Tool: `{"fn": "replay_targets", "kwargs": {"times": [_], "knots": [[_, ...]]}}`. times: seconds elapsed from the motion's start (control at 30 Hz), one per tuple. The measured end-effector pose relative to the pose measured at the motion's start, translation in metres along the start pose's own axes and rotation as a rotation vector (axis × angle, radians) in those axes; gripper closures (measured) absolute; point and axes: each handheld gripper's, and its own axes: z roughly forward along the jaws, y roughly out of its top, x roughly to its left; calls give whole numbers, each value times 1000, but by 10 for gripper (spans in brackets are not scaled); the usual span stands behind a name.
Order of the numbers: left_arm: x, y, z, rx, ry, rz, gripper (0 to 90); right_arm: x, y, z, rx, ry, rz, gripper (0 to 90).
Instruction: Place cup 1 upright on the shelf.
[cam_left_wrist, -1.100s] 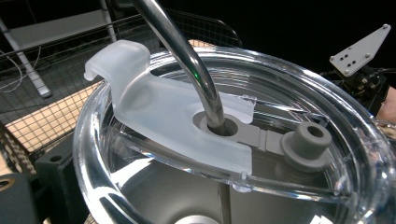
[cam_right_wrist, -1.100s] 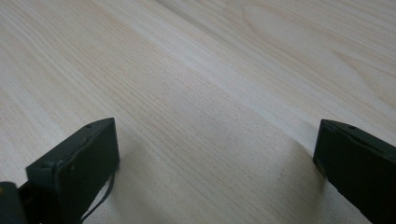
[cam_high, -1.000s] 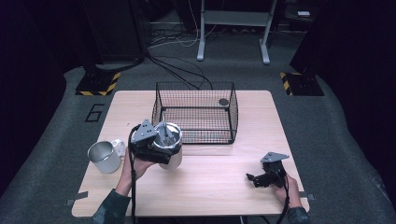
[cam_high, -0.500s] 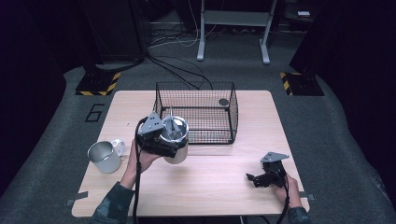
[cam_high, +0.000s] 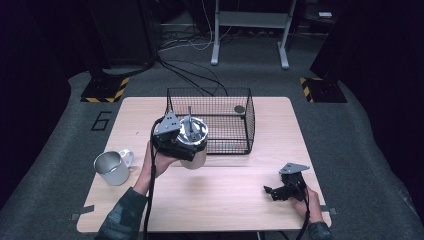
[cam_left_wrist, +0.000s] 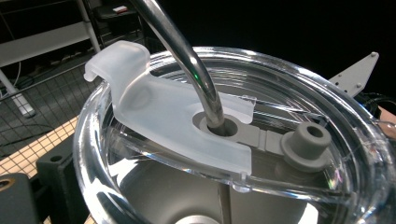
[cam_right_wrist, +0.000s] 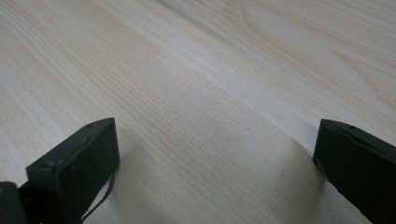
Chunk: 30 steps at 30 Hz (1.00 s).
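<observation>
- The left tool (cam_high: 176, 142) is clamped on a steel tumbler (cam_high: 196, 145) with a clear lid (cam_left_wrist: 233, 140) and a metal straw (cam_left_wrist: 187, 56). The tumbler is lifted off the bench (cam_high: 225, 200) and hangs just at the 6 o'clock side of the wire basket (cam_high: 210, 120), near its 7 o'clock corner.
- By my reading, the pick-up is done. What is left is carrying the tumbler over the basket's near wall and setting it down inside. It has not crossed the rim yet.
- The left forearm comes up from 6 o'clock, the hand (cam_high: 157, 160) wrapped under the tool, which tilts the tumbler slightly so the straw leans toward the basket.
- The right tool (cam_high: 282, 190) rests at the bench's 5 o'clock area, jaws spread wide with nothing but bare wood between them. That hand lies low and idle, well apart from the basket.
- Inside the basket, a small dark round object (cam_high: 239, 108) sits at the far 1 o'clock corner.
- A metal mug (cam_high: 112, 167) stands at 9 o'clock, apart from the left hand.
</observation>
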Motion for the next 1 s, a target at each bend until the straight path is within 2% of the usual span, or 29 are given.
{"fn": "replay_targets", "kwargs": {"times": [0.73, 1.0], "knots": [[12, 22, 14, -10, 1, 1, 26, 0, 0, 0, 0, 0, 0, 0], [18, 29, 16, -18, -3, -20, 26, 0, 0, 0, 0, 0, 0, 0]]}}
